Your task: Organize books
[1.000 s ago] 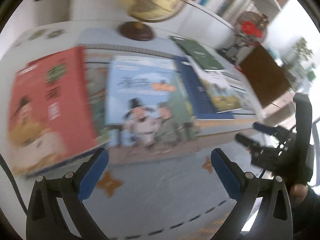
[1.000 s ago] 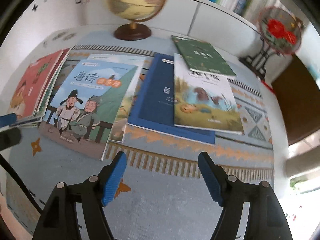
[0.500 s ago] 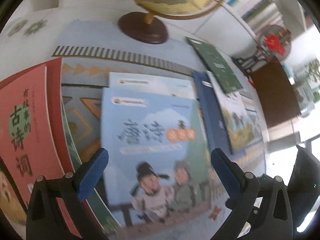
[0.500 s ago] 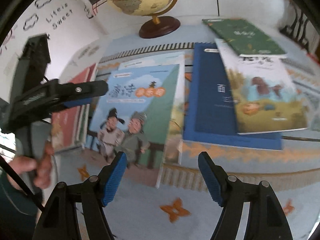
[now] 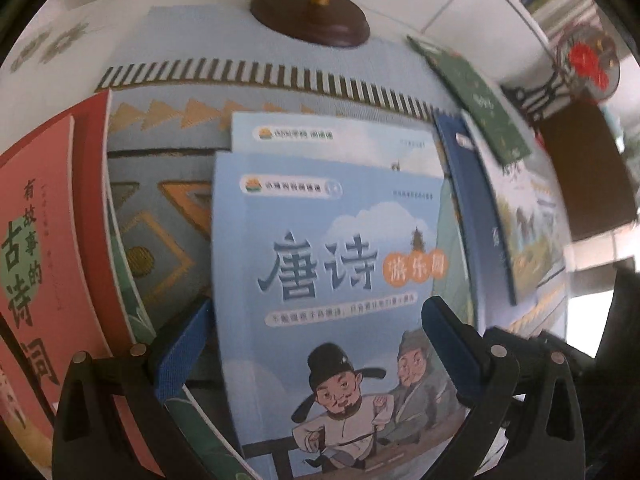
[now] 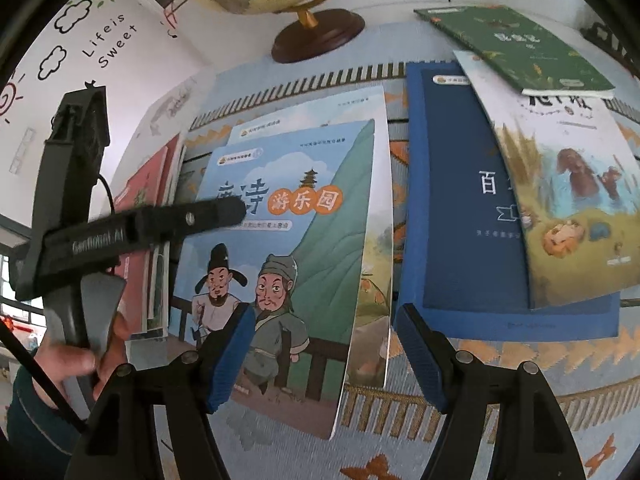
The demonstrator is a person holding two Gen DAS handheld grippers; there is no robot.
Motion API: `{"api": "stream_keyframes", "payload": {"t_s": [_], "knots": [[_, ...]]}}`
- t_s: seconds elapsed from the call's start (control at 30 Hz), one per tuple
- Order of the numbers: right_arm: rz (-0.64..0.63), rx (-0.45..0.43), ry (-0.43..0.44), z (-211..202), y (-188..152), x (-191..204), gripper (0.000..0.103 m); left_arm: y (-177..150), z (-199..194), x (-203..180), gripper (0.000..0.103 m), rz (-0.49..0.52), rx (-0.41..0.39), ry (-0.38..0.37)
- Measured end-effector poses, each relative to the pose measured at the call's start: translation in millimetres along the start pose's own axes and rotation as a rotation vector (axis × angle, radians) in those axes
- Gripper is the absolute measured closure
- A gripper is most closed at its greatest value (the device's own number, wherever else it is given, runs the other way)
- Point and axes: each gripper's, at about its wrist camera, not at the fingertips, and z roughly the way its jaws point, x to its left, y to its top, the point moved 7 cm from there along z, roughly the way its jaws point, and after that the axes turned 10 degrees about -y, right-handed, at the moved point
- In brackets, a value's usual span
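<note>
A light blue picture book [image 5: 328, 264] with two cartoon men lies on a second similar book on the patterned cloth; it also shows in the right wrist view [image 6: 280, 248]. My left gripper [image 5: 316, 348] is open, its blue pads straddling this book from just above. My right gripper [image 6: 324, 356] is open over the book's lower right edge. In the right wrist view the left gripper [image 6: 224, 212] reaches in over the book's left side. A red book [image 5: 44, 240] lies left. A dark blue book [image 6: 468, 208], a dog picture book [image 6: 568, 184] and a green book [image 6: 520, 48] overlap at right.
A globe on a brown round base [image 6: 316, 36] stands at the back of the table. A red ornament on a black stand [image 5: 588, 64] is at the far right, next to a dark brown panel [image 5: 588, 168]. White wall with lettering [image 6: 108, 44] at left.
Both grippers have moved forward and down toward the light blue book. The left gripper now hovers close over it; the right has swung left to the book's lower edge. Both stay open.
</note>
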Motion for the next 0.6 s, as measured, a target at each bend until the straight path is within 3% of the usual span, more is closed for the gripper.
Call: {"api": "stream_keyframes", "payload": {"t_s": [0.2,0.4,0.6], "knots": [[-0.010,-0.011,0.005,1.3,-2.9,-2.8,0.030,-16.2,1.9,-9.8,0.001,-0.004,-0.006,0.009],[-0.031,0.031,0.035,1.4,-26.6,-9.1,0.042,-43.6,1.1,-23.9,0.001,-0.008,-0.005,0.023],[-0.074,0.074,0.047,-13.8,-70.9,-15.4,0.044,-78.7,-7.0,-34.9,0.001,-0.055,0.005,-0.055]]}}
